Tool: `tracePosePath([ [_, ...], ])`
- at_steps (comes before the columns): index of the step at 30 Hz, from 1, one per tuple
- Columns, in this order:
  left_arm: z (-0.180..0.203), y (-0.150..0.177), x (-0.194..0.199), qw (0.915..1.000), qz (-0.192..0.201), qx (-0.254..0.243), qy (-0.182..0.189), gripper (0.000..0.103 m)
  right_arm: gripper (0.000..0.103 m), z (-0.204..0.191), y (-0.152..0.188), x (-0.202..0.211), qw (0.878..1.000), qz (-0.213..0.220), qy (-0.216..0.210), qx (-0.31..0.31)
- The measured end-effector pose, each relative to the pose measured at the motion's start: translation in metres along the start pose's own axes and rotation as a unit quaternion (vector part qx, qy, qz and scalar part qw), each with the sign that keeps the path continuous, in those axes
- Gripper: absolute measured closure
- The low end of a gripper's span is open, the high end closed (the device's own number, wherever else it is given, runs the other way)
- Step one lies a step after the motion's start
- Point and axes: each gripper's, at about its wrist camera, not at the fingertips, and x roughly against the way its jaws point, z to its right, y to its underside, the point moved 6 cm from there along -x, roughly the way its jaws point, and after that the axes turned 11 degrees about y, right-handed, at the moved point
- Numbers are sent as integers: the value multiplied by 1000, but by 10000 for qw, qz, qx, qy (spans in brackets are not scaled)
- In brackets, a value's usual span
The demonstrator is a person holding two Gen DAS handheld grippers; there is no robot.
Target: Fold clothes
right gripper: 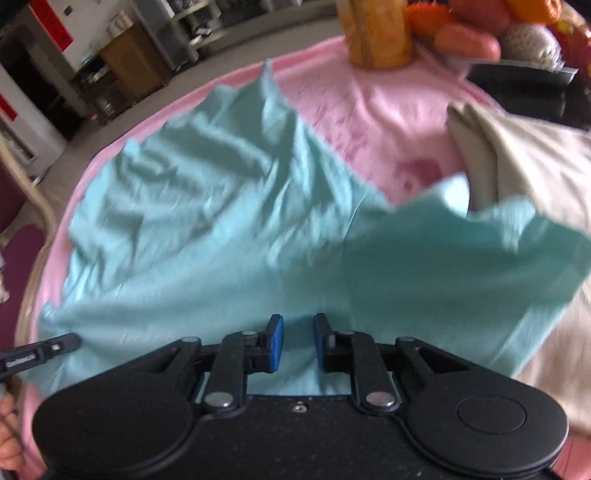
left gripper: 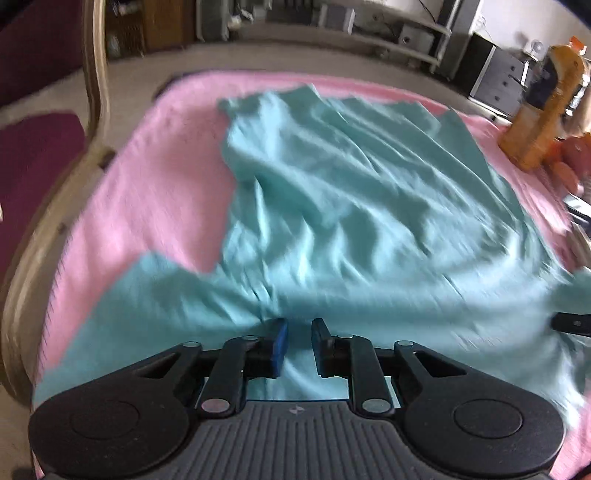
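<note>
1 teal T-shirt (left gripper: 362,206) to fold, spread crumpled over the pink cloth (left gripper: 155,177) covering the table, w/ its near edge right under both my grippers. It looks thin, soft and light, prob. a jersey knit: it will drape and sag the moment I lift it, wrinkle easily, and slide a bit on the pink cloth. Nothing fragile here. Best hold, I'd say, is at the near edge or corners, 1 pinch per side, so the fabric hangs flat between my 2 hands.

My left gripper (left gripper: 299,332) has its jaws nearly together w/ a narrow gap; shirt fabric bunches up right at the blue-padded tip and seems to run between the fingers, so I read it as pinching the shirt edge, though blur keeps me from being sure the pads bite. My right gripper (right gripper: 298,328) has the same narrow gap w/ teal cloth showing through it; I take it as nipping the shirt too.

In the right view a sleeve (right gripper: 517,251) sticks out to the right over a beige cloth (right gripper: 535,155). An orange bottle (right gripper: 376,33) and some fruit (right gripper: 465,40) stand at the far side, well apart from the shirt.
</note>
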Motion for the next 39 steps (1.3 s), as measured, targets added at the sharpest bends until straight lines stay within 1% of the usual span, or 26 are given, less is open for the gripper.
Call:
tracePosePath([
  [3,-2,-7,-3,9993,320,-86,-147,84,88,3,-6,-3,9998,70,21,-186],
  [5,-2,-11,2,9979,520,-189,-325,83,88,3,-6,-4,9998,97,25,-195],
  [7,-1,-13,11,9958,683,-313,-532,83,84,3,-5,1,9997,169,6,-202],
  [8,2,-14,19,9950,704,-369,-602,82,80,3,-4,5,9996,210,-7,-209],
  [9,4,-13,30,9943,733,-420,-646,79,78,3,-4,8,9995,250,-19,-215],
  [10,7,-10,43,9935,772,-473,-695,71,74,3,-3,11,9993,291,-32,-221],
  [11,10,-8,55,9925,810,-527,-744,67,73,4,-2,18,9990,356,-93,-255],
  [12,12,-4,67,9925,816,-513,-753,66,72,6,0,27,9984,434,-183,-305],
  [13,11,2,77,9937,772,-397,-702,66,69,8,3,37,9976,524,-276,-352],
  [15,8,15,97,9960,667,-121,-578,66,67,14,8,55,9959,673,-425,-430],
  [16,4,26,103,9973,554,125,-476,67,67,17,10,63,9949,743,-494,-468],
  [17,-2,37,107,9977,382,436,-355,70,67,21,15,69,9938,773,-577,-553],
  [18,-9,49,107,9963,199,817,-174,73,67,25,20,74,9925,780,-668,-665],
  [19,-18,60,106,9924,38,1233,44,75,67,30,25,78,9910,787,-759,-777],
  [20,-27,70,104,9860,-123,1645,262,79,67,35,30,83,9892,793,-850,-889],
  [22,-39,86,98,9706,-341,2316,562,84,67,44,38,86,9856,711,-1014,-1149],
  [23,-44,90,94,9641,-395,2547,641,84,67,48,42,86,9835,659,-1094,-1283],
  [26,-50,96,86,9537,-391,2902,686,84,67,58,47,84,9774,532,-1261,-1611],
  [27,-50,95,84,9521,-351,2956,706,84,67,59,47,83,9767,515,-1260,-1656],
  [29,-48,94,78,9508,-356,2983,759,84,67,62,48,81,9763,506,-1220,-1712],
  [35,-48,85,72,9542,-280,2900,679,84,67,66,49,76,9756,478,-1123,-1827],
  [37,-46,83,71,9576,-276,2800,618,83,67,68,50,74,9752,464,-1073,-1881],
  [39,-42,82,71,9637,-283,2603,527,83,67,71,49,73,9743,465,-1001,-1962],
])
